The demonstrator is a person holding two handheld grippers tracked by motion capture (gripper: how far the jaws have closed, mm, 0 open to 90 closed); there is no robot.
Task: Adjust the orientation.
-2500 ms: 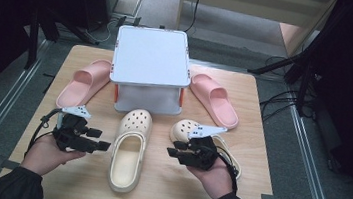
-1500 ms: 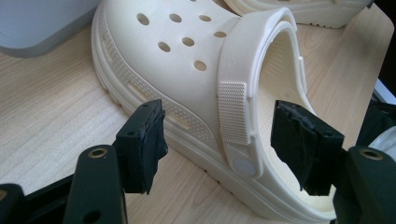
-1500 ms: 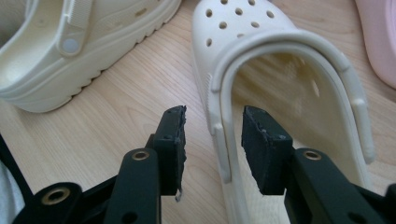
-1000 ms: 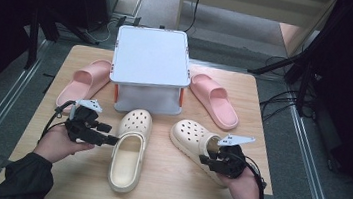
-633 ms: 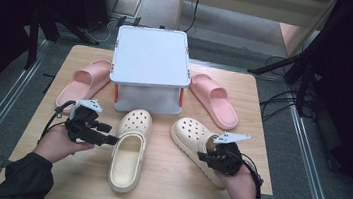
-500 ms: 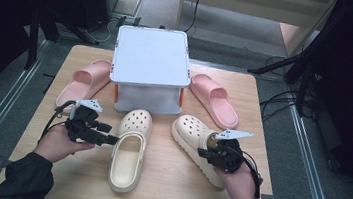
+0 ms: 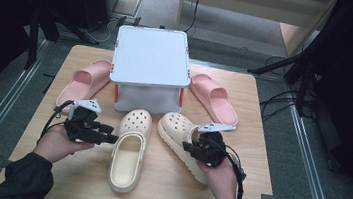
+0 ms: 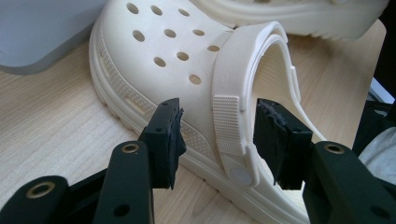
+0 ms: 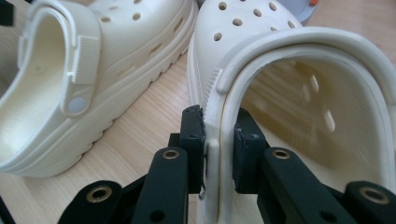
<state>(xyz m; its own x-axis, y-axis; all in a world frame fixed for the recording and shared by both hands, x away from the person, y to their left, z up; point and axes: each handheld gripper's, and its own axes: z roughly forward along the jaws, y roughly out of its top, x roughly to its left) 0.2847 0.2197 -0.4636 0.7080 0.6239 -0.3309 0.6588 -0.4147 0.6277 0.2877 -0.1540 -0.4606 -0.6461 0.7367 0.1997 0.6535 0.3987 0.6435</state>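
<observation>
Cream clog point(image 7: 128, 155) lay centre frame, its side wall straddled by left gripper point(image 8: 217, 140), jaws just closing, not yet pressing. Second clog point(image 7: 184, 143), right of centre, was pinched at the rim by right gripper point(image 9: 218, 135). Deeper bite advised before lift. Counted: 2 clogs, 2 pink slippers point(image 7: 85, 82), 1 box point(image 7: 151, 64).

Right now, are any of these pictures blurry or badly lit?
High view: soft and a little grainy, table evenly lit, surroundings dark. Left gripper view: sharp on the clog's strap, mild glare on its toe. Right gripper view: nearest rim sharp, clog interior smeared.
</observation>
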